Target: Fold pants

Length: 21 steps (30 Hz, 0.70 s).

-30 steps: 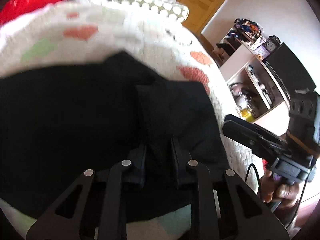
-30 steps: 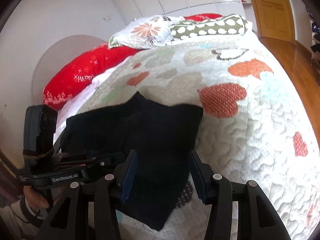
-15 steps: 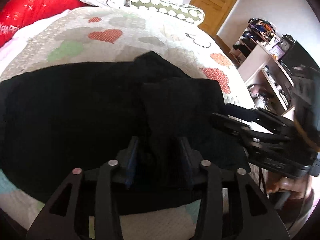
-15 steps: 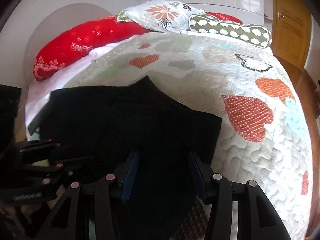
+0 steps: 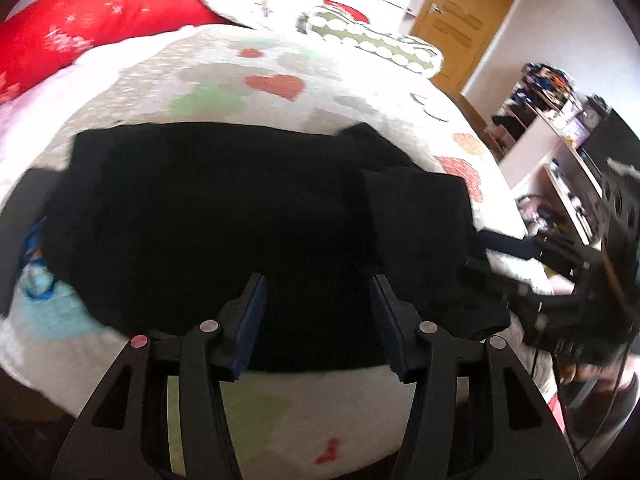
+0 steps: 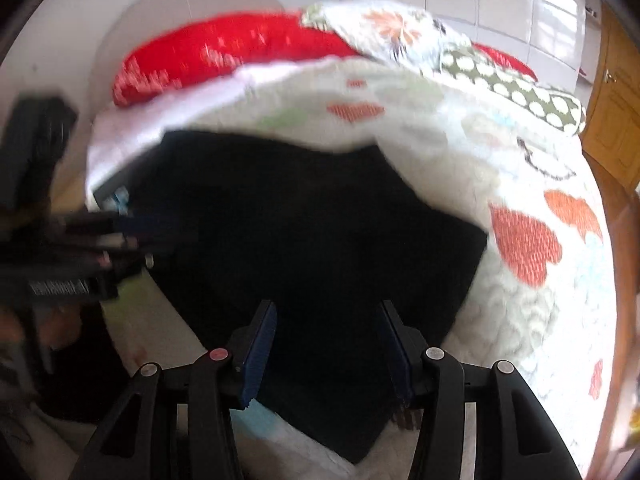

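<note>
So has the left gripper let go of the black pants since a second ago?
Yes. The left gripper has just opened and drawn back off the pants toward the bedspread's near edge.

**Black pants lying folded on the quilt**

I see the black fabric pants (image 5: 224, 216) spread flat across the near part of the bed, on the white quilted cover with heart patches (image 5: 280, 84). They look matte and dark enough that I can hardly make out seams or creases. From the left wrist view, a broad slab runs across the bed, and on its right side a narrower folded layer lies on top with a straight, clean edge. From the right wrist view, the same pants (image 6: 320, 232) end in a squared corner towards the red heart patch, and their near edge reaches close to the side of the bed.
</note>
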Each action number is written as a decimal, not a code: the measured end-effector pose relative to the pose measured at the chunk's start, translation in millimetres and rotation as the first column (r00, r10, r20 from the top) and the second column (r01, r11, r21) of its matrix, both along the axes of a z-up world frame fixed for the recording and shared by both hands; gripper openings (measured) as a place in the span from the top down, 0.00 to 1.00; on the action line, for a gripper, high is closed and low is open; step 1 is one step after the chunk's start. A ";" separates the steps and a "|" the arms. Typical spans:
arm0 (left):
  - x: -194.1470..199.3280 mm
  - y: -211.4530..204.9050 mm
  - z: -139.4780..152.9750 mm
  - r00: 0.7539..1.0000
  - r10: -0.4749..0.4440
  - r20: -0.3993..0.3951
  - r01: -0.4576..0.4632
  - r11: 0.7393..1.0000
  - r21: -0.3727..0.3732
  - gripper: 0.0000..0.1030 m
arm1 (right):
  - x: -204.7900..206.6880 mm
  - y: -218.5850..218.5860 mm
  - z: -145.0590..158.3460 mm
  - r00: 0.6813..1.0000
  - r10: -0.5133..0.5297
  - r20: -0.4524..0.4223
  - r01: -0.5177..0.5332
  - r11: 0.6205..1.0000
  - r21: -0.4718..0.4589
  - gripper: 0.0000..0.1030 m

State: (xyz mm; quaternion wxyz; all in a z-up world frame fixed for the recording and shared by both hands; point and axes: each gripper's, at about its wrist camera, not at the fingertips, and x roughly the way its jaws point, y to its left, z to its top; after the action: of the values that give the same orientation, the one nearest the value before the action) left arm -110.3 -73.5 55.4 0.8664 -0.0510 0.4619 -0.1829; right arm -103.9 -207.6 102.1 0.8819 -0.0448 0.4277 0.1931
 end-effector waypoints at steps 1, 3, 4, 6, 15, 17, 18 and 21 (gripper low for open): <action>-3.0 9.3 -0.9 1.000 0.023 -0.005 -0.023 1.000 -0.004 0.49 | 6.9 3.6 1.9 1.000 -0.002 0.002 0.002 1.000 -0.007 0.52; -7.1 24.5 -1.3 0.998 0.060 -0.014 -0.061 0.998 -0.012 0.49 | 16.9 13.8 1.3 1.000 0.001 0.015 0.000 0.999 -0.035 0.52; -9.8 33.7 -0.2 0.996 0.086 -0.012 -0.086 0.996 -0.014 0.49 | 25.6 19.8 -2.0 1.000 0.003 0.022 -0.002 0.999 -0.050 0.52; -14.5 53.0 0.0 0.990 0.140 -0.008 -0.140 0.990 -0.022 0.49 | 40.7 27.5 -15.0 1.000 0.004 0.000 -0.004 0.998 -0.065 0.52; -25.5 117.2 -3.2 0.953 0.302 -0.037 -0.304 0.950 -0.073 0.49 | 45.8 29.8 -14.0 1.000 0.004 -0.018 -0.004 1.000 0.017 0.50; -25.6 123.4 -6.7 0.946 0.321 -0.052 -0.324 0.942 -0.088 0.49 | 49.4 41.0 -28.6 0.998 0.028 -0.063 -0.031 0.999 -0.036 0.50; -25.2 125.1 -8.8 0.944 0.324 -0.060 -0.328 0.940 -0.092 0.49 | 50.3 43.9 -32.4 0.998 0.023 -0.063 -0.026 0.998 -0.053 0.50; -25.3 129.3 -14.0 0.940 0.335 -0.072 -0.340 0.936 -0.091 0.49 | 45.8 45.1 -16.8 0.999 0.020 -0.036 -0.022 0.999 -0.039 0.50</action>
State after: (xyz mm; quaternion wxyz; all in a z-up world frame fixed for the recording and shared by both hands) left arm -135.6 55.9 41.3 0.8681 -0.1786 0.4600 -0.0535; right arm -58.1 -162.5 85.3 0.8711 -0.0631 0.4465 0.1947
